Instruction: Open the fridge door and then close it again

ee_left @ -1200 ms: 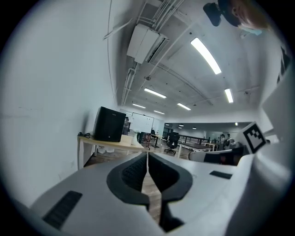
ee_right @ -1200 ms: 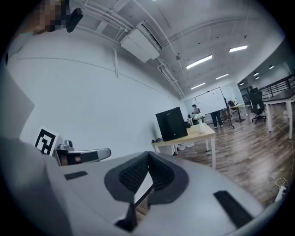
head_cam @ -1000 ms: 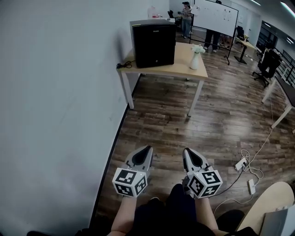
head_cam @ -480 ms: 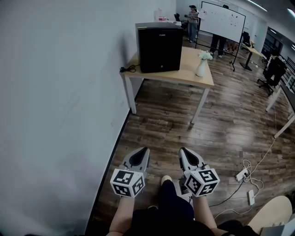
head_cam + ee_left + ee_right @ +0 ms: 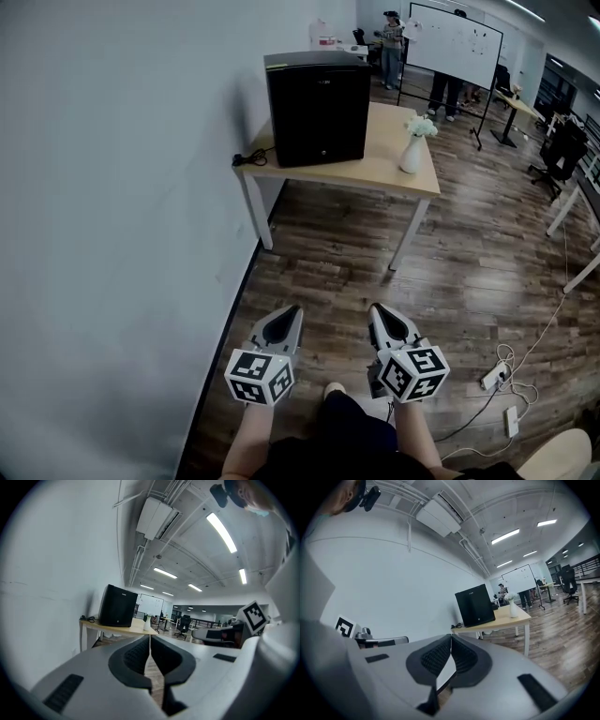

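The left tool [image 5: 292,311] and right tool [image 5: 376,308] were clenched empty, well short of the fridge [image 5: 317,108] on the counter [image 5: 398,176]; its handle was indiscernible.

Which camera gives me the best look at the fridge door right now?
Head view: the black fridge sits on the table, its closed door facing the camera, unobstructed. The left and right gripper views both show the fridge only small and far off.
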`<move>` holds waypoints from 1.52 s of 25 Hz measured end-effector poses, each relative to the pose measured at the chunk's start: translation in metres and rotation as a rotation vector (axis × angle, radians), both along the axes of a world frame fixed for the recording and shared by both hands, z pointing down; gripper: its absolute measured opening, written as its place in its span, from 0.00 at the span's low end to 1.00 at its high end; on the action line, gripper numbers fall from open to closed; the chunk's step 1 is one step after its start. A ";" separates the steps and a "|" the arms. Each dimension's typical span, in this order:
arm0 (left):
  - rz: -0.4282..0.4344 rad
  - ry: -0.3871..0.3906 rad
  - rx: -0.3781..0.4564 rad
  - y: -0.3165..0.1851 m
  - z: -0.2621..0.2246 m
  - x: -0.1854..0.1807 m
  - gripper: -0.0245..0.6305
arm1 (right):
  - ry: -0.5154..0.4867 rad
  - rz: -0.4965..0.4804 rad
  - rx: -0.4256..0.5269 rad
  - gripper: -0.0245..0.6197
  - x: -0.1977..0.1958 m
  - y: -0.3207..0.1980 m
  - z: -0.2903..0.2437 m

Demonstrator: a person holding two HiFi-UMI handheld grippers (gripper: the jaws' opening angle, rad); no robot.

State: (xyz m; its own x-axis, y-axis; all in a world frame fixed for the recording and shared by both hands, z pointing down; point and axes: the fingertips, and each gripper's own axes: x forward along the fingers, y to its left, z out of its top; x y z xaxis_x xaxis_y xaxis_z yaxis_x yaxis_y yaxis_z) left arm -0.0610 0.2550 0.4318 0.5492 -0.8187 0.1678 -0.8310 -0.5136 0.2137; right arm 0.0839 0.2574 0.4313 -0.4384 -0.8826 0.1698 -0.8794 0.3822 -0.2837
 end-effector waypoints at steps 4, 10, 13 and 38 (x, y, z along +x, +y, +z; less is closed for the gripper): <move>-0.017 0.000 0.001 -0.038 -0.002 0.006 0.05 | 0.000 -0.019 0.001 0.02 0.006 -0.039 -0.002; -0.043 0.005 0.009 -0.085 -0.002 0.021 0.05 | 0.018 -0.055 0.014 0.02 0.018 -0.085 -0.004; -0.055 0.003 0.011 -0.100 -0.001 0.027 0.05 | 0.020 -0.068 0.014 0.02 0.023 -0.103 -0.001; -0.046 0.015 -0.012 -0.216 0.015 0.044 0.05 | 0.024 -0.065 -0.031 0.02 0.038 -0.215 0.023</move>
State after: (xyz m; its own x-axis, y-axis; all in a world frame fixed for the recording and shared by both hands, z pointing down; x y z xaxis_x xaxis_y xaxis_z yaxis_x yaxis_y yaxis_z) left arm -0.0169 0.0392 0.4467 0.5138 -0.8408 0.1704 -0.8502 -0.4725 0.2321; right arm 0.1218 0.0424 0.4541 -0.4897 -0.8468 0.2074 -0.8598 0.4298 -0.2756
